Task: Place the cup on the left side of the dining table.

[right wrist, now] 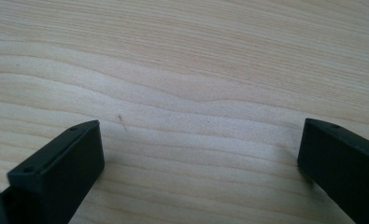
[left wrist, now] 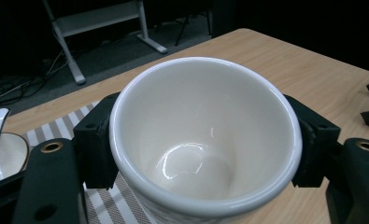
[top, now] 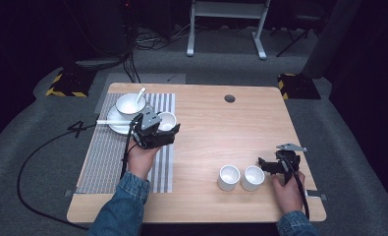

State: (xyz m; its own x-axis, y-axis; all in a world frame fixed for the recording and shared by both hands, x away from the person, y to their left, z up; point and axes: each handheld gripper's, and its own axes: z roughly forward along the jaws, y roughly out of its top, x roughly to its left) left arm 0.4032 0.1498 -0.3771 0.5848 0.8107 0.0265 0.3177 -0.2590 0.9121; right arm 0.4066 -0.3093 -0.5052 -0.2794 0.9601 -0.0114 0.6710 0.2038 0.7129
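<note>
At centre left of the high view: left tool (top: pixel 168 129), jaws pinching a white cup (top: pixel 166 120) by its outer wall, one on each side, as the left gripper view confirms (left wrist: pixel 205 140). The cup sits at the right edge of the striped mat (top: pixel 103 162), beside a bowl (top: pixel 129 103) with a spoon (top: pixel 140 93) on a saucer (top: pixel 114 125).

Progress, judged: one cup in transit to the place setting; two cups (top: pixel 229 177) (top: pixel 252 178) remain at lower right of the desk (top: pixel 221 128).

Pose: left forearm extended forward, hand under the tool. Right tool (top: pixel 264 165) low beside the nearer cup, jaws spread, nothing between them.
</note>
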